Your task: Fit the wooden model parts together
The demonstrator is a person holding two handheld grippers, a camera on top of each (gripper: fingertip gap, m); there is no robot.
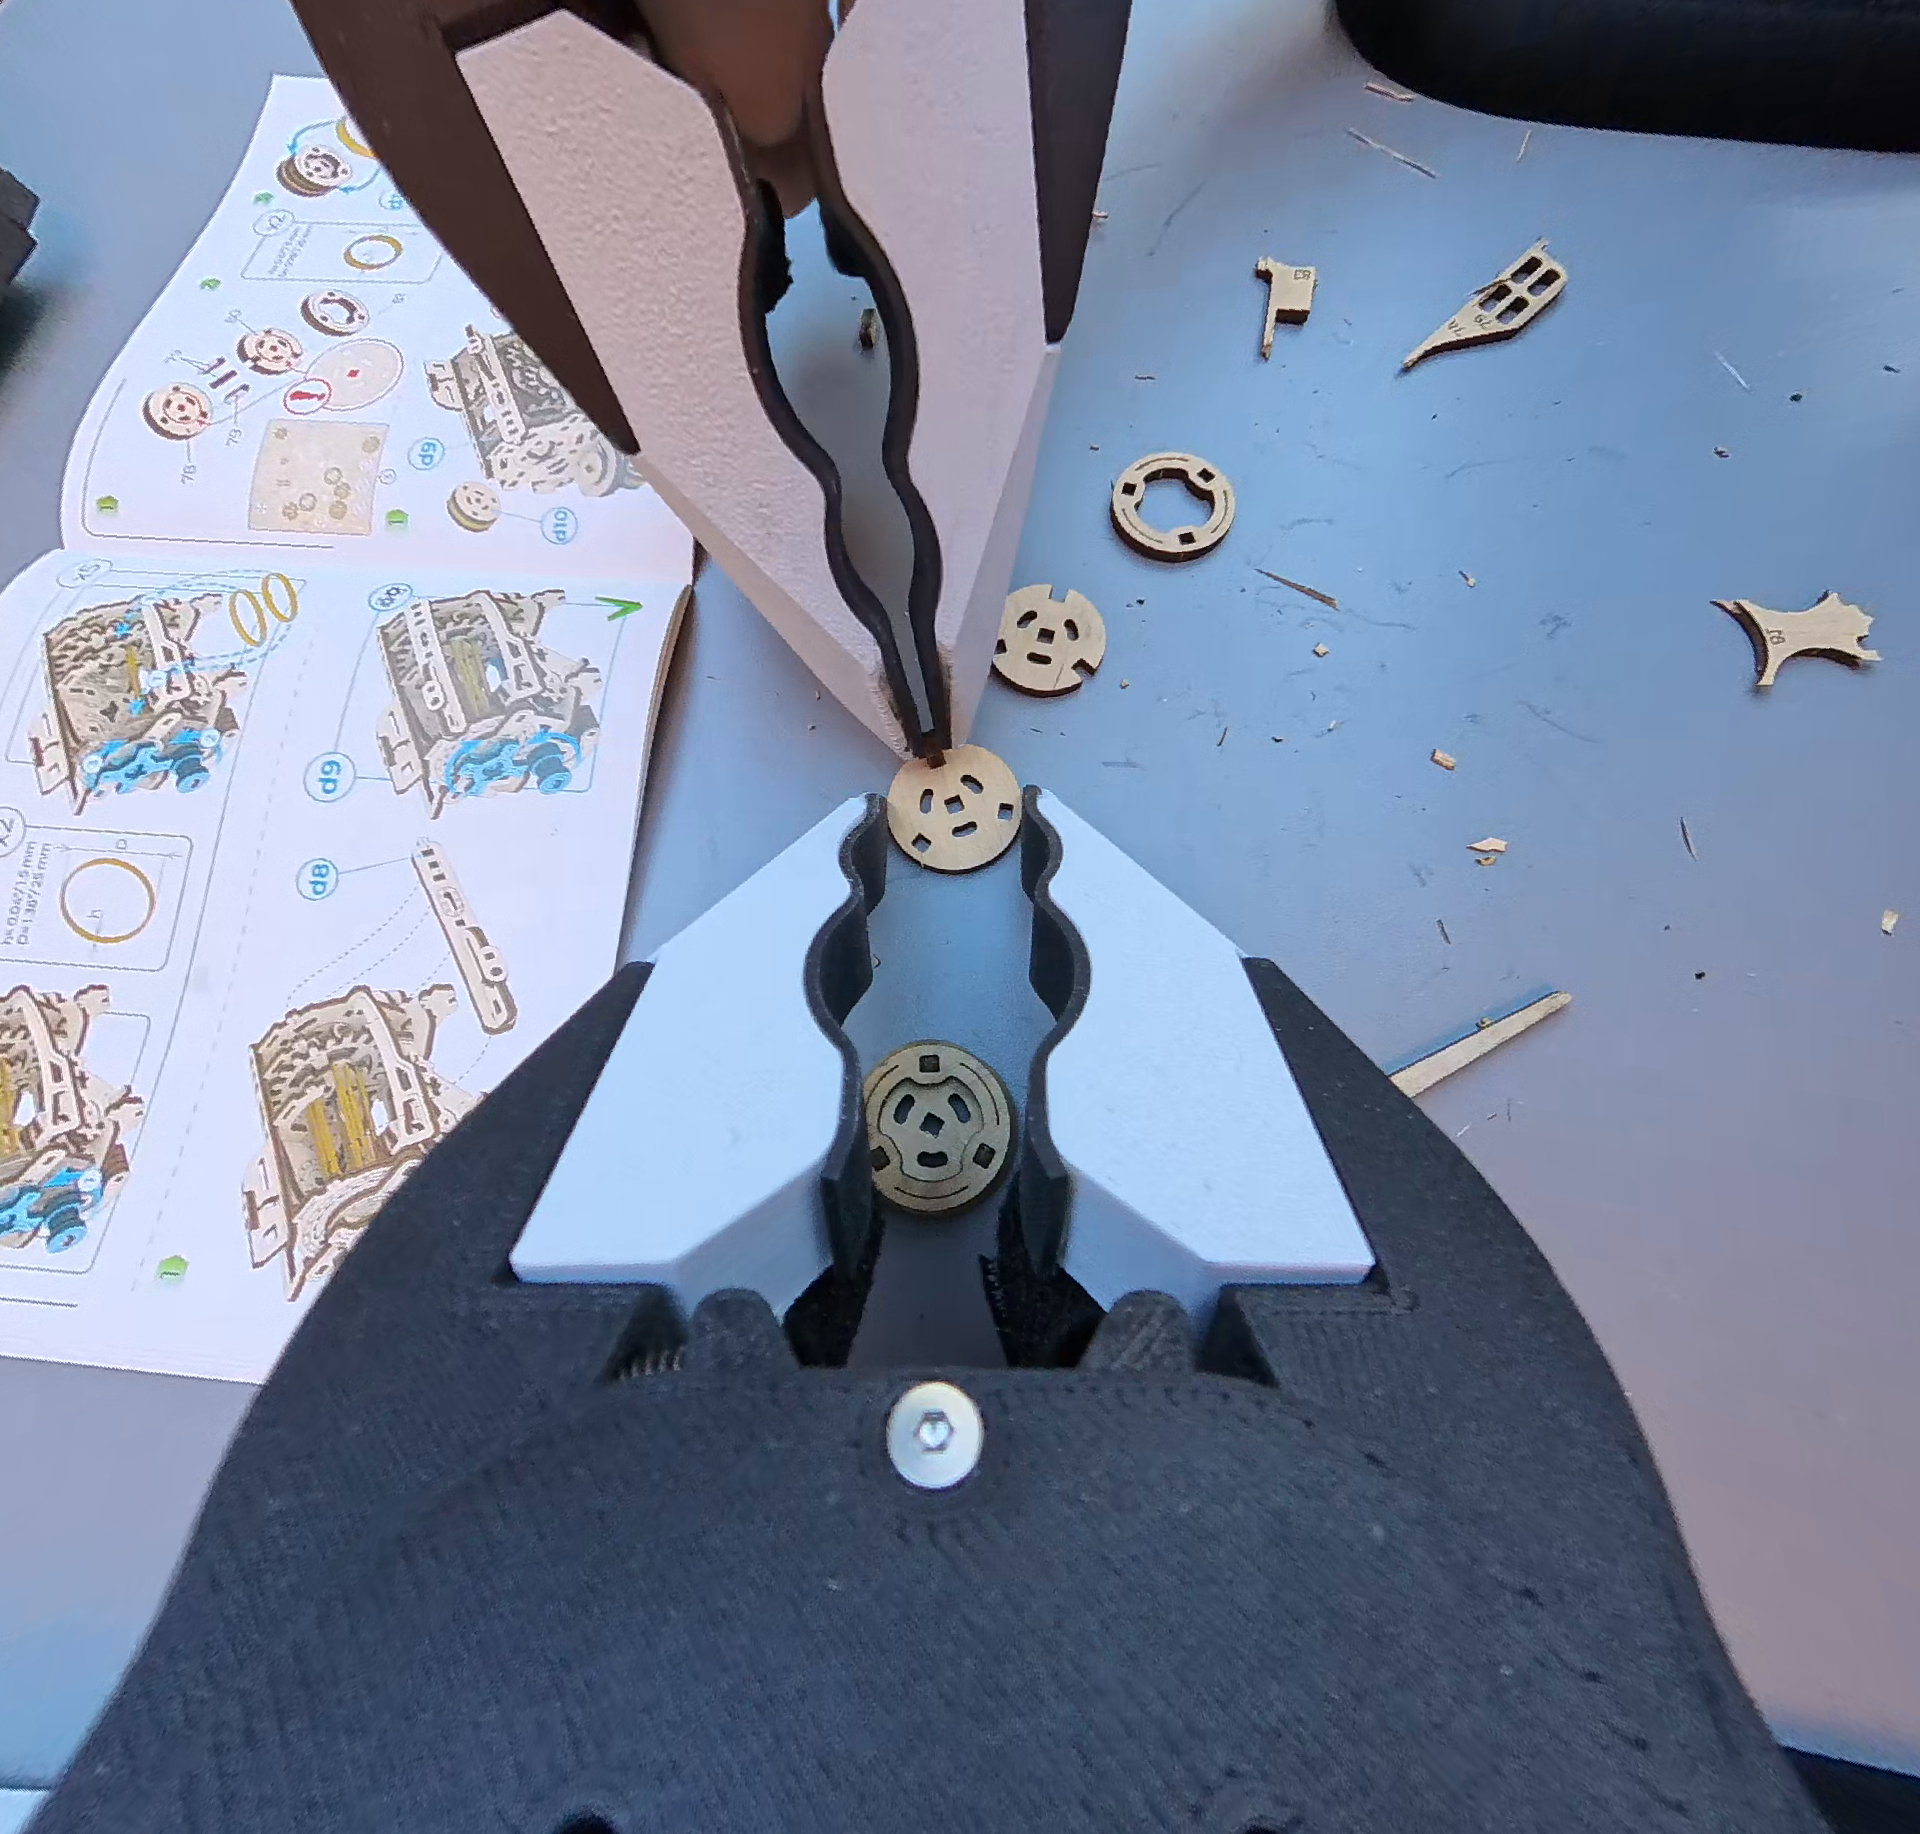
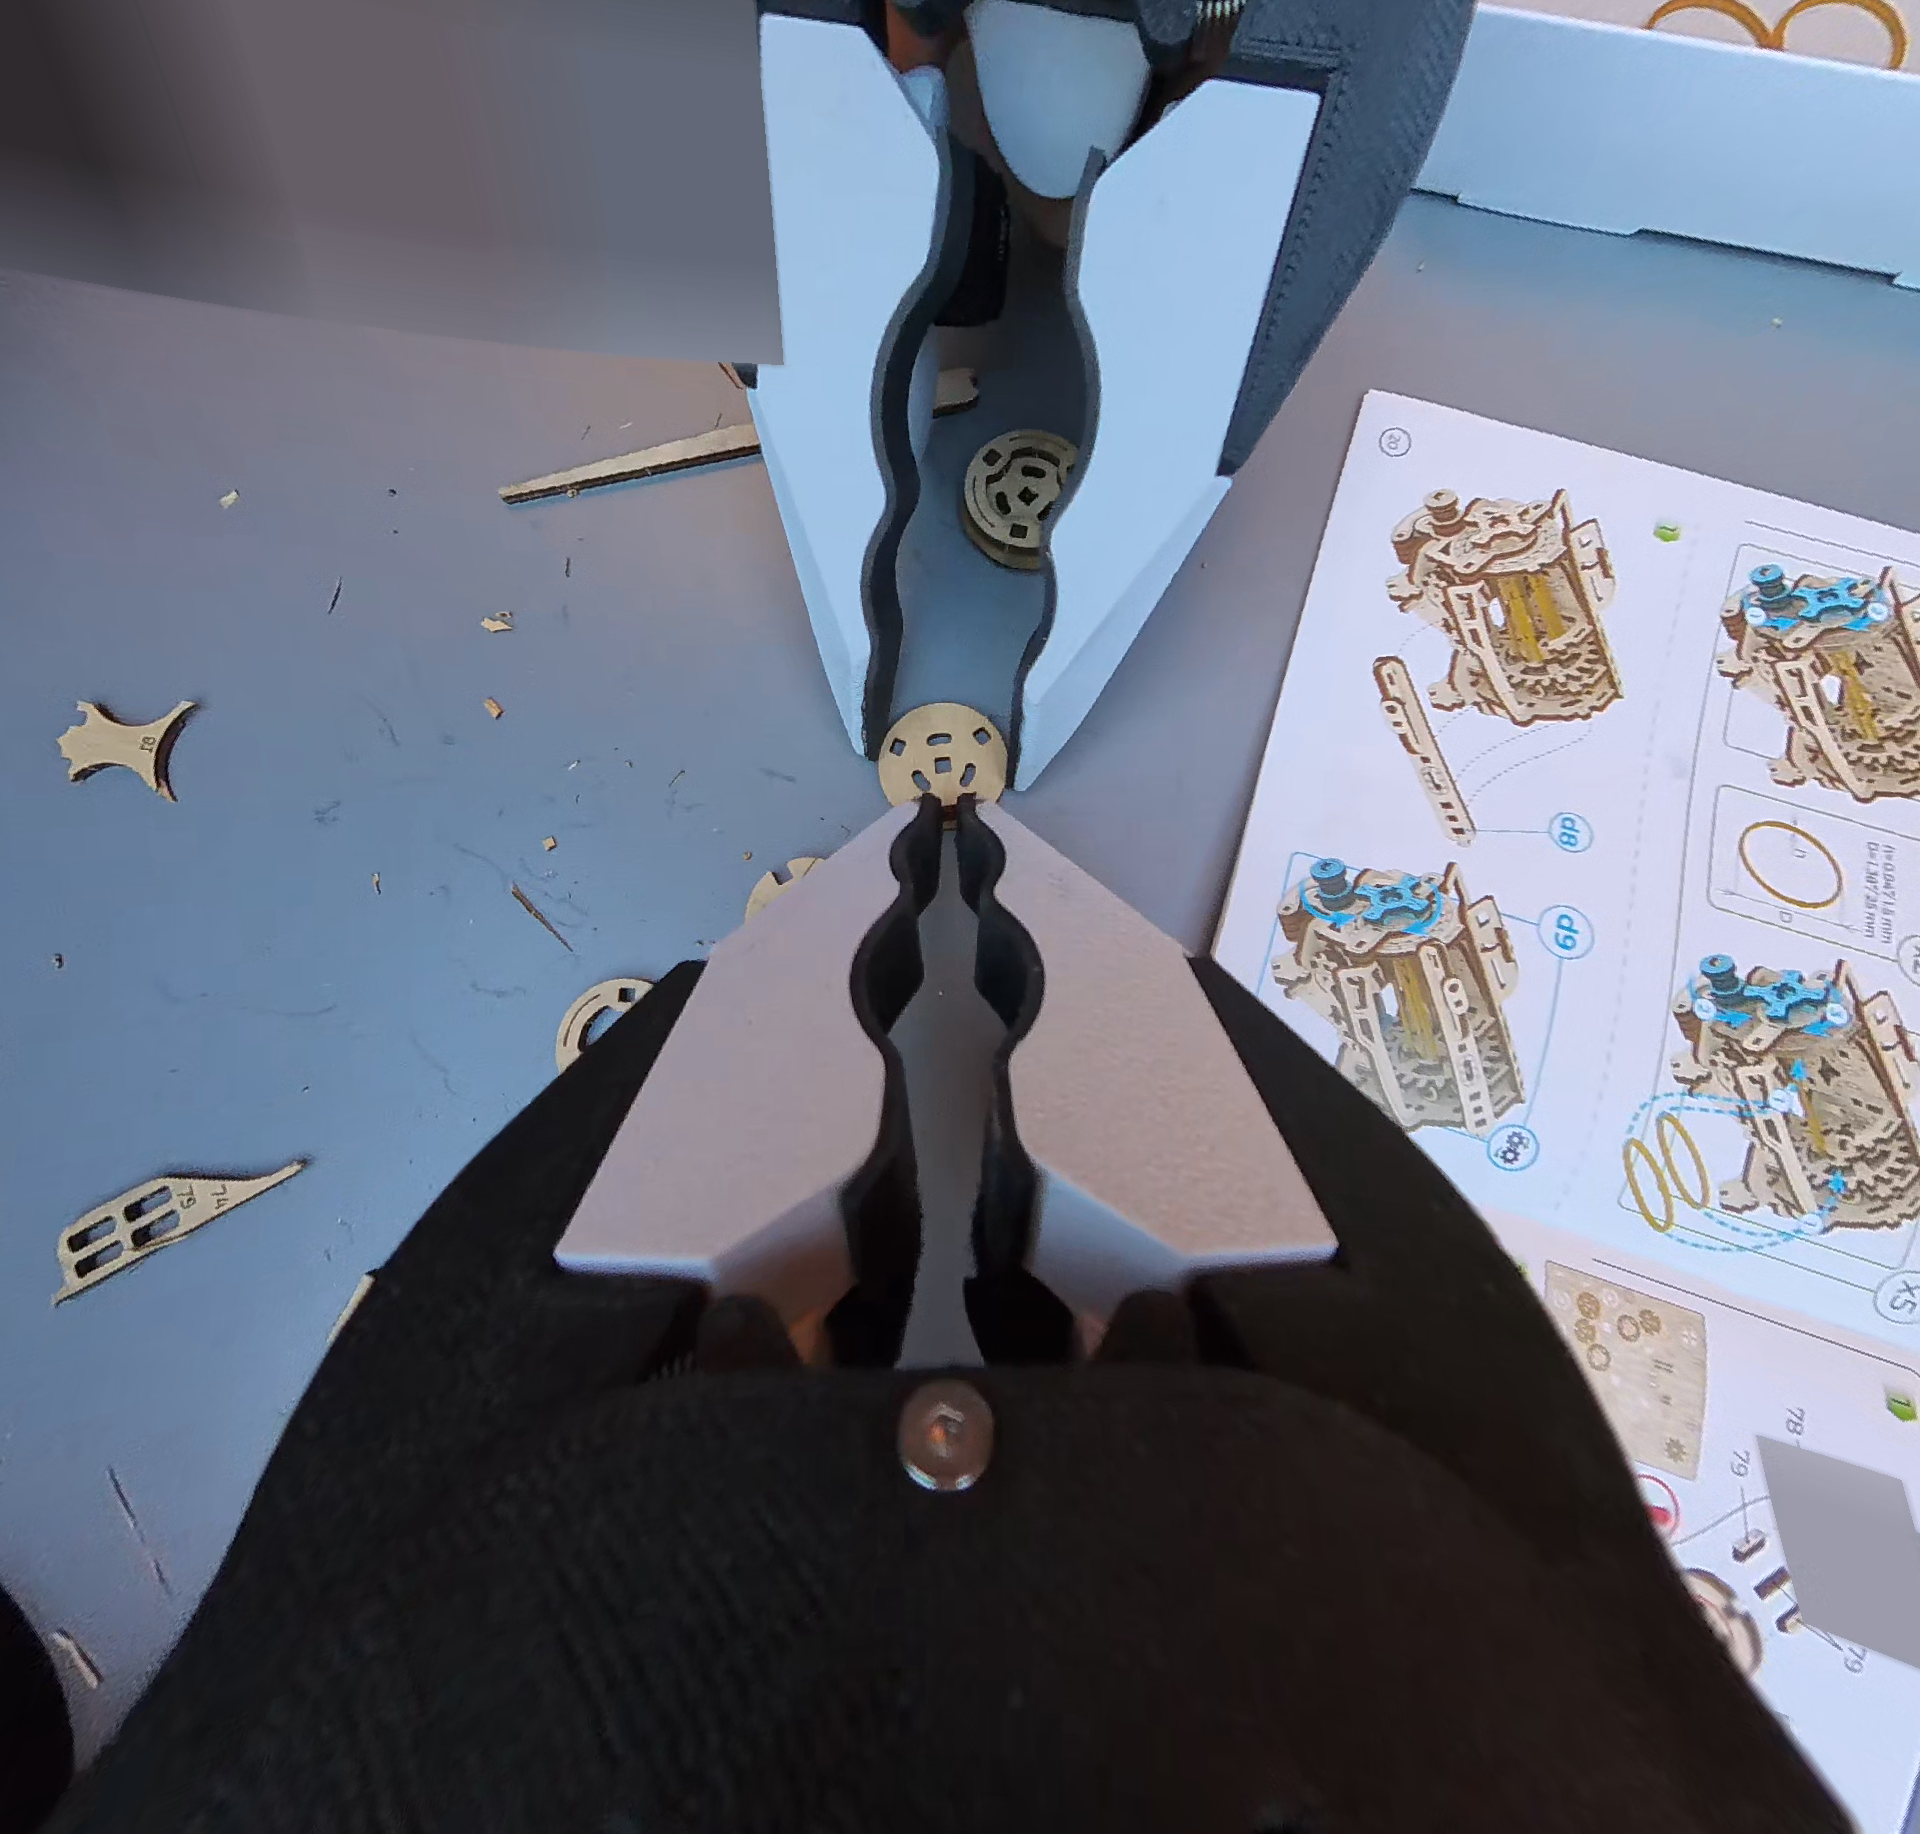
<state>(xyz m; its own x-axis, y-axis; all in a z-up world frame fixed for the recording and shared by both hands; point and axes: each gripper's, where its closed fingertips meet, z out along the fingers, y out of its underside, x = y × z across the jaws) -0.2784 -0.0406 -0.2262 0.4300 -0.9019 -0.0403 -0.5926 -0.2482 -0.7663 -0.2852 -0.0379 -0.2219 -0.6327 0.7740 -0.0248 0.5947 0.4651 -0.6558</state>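
Left claw (image 1: 954, 810) grips a pale round wooden disc (image 1: 954, 810) by its two side edges, the tips of the wavy black pads closed against it; the disc has a square centre hole ringed by small slots. Right claw (image 2: 943, 810) meets it head-on from the opposite side, its fingers nearly closed on a small dark wooden peg (image 2: 943, 805) held at the disc's near rim, peg touching disc. Whether the peg is seated in a slot cannot be told. Farther back between the left claw's fingers, a darker layered wooden wheel (image 1: 938, 1128) lies flat on the grey tabletop (image 1: 1558, 745), untouched by the pads. Loose parts on the tabletop to the left claw's right: a notched disc (image 1: 1048, 638), an open ring part (image 1: 1173, 507), a pointed piece with four window cut-outs (image 1: 1488, 306), a small flag-shaped piece (image 1: 1284, 296), a splayed piece with curved arms (image 1: 1803, 634) and a long thin sliver (image 1: 1481, 1041), with splinters and offcuts scattered among them. An open instruction booklet (image 1: 312, 745) lies flat to that claw's left. Containers: a white cardboard box (image 2: 1662, 122) stands at the far edge in the right wrist view; only its outer wall is visible, contents cannot be told.
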